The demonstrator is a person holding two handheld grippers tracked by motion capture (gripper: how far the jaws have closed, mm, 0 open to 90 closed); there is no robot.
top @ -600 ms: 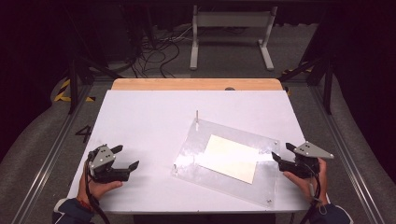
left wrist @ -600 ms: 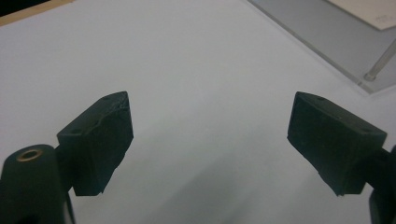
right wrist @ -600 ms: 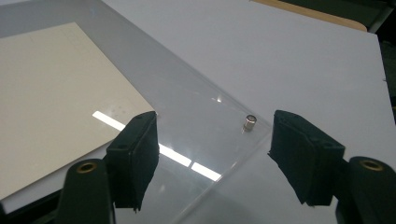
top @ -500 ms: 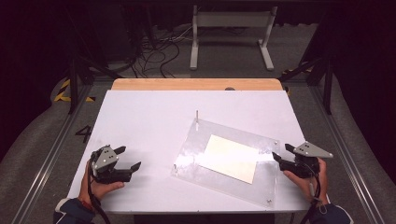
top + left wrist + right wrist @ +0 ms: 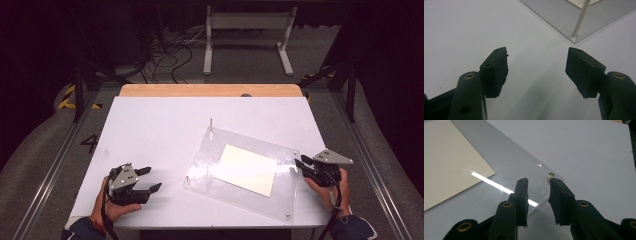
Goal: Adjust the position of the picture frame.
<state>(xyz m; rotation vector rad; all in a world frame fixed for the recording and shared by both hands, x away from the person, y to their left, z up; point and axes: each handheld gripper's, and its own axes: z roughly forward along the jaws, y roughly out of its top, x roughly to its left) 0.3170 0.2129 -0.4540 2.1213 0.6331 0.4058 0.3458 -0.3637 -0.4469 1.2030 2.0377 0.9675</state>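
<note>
The left gripper (image 5: 150, 179) has drifted slightly nearer the clear plate (image 5: 240, 172).

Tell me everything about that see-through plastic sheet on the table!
The clear, rectangular plastic sheet looks like acrylic. It lies flat and skewed on the white table, over a cream sheet of paper. Small metal posts stand at its corners, and a bright light streak glints on it. The right hand-held gripper has its jaws open at the sheet's right edge; whether they touch it is unclear.
</note>
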